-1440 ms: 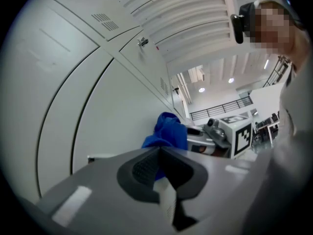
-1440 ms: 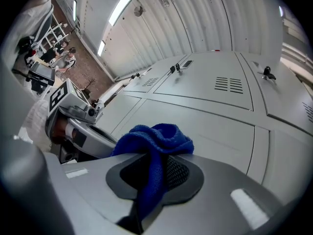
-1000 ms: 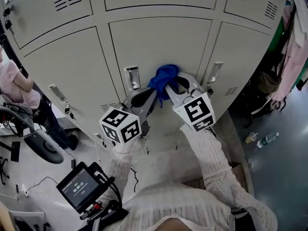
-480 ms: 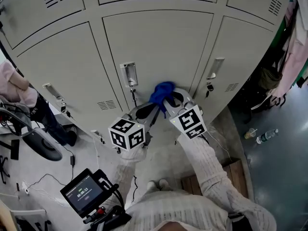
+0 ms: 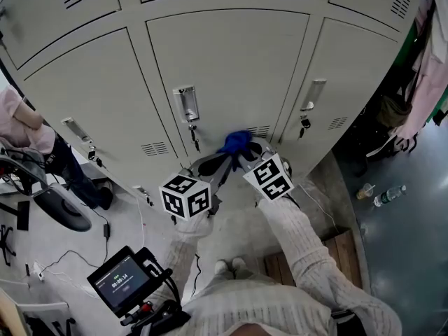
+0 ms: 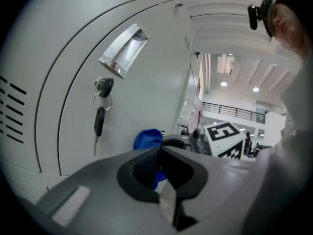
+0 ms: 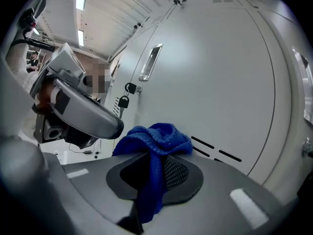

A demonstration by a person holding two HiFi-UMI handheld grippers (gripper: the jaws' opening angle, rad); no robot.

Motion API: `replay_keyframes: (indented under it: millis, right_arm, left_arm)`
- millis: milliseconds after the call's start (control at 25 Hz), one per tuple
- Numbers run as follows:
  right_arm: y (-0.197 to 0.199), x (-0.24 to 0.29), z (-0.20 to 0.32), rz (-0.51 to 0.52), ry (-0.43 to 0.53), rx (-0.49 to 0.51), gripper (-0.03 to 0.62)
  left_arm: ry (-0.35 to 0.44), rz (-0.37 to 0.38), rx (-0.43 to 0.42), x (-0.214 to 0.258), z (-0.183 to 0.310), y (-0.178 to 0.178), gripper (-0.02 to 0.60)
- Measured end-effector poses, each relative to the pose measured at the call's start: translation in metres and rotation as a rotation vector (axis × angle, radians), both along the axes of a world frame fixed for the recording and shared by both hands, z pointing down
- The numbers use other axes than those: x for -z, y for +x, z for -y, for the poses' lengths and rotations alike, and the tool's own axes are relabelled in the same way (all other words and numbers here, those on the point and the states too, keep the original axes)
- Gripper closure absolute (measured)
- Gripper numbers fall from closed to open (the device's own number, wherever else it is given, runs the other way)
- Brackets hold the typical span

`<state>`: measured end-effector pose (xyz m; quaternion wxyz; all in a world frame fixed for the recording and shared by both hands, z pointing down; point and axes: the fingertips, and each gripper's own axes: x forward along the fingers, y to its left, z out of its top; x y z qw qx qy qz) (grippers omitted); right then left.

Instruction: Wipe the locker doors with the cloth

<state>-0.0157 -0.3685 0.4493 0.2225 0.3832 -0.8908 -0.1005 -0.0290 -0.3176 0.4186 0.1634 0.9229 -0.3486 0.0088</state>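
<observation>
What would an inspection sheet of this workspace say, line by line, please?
Surface: locker doors grey, shut, no stain visible.
Job's things: blue cloth bunched near the centre door's lower vents; contact with the door not certain.
Clutter: bottle and cup on the floor at right.
Grippers: right gripper shut on the blue cloth; left gripper jaws together, nothing held, beside it.
Cables: white cable on the floor at left, near a screen device.
Surroundings: key hanging from a lock; hanging clothes at right; a person at left.
</observation>
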Motion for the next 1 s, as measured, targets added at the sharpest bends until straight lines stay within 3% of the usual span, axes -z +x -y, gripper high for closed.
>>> replay_keyframes:
  millis: [360, 480, 640, 1000]
  right_arm:
    - [-0.001, -0.010, 0.000, -0.043, -0.063, 0.021, 0.542]
    - [0.006, 0.001, -0.004, -0.083, -0.036, 0.021, 0.540]
    - [0.019, 0.057, -0.012, -0.041, 0.067, 0.030, 0.540]
    - [0.052, 0.213, -0.019, 0.059, 0.425, -0.043, 0.540]
  left_arm:
    - [0.008, 0.008, -0.012, -0.005, -0.004, 0.016, 0.577]
    - [0.027, -0.001, -0.021, 0.008, -0.002, 0.019, 0.577]
    - [0.109, -0.007, -0.022, 0.046, 0.008, 0.018, 0.577]
    - [0.442, -0.081, -0.076, 0.178, 0.006, 0.036, 0.577]
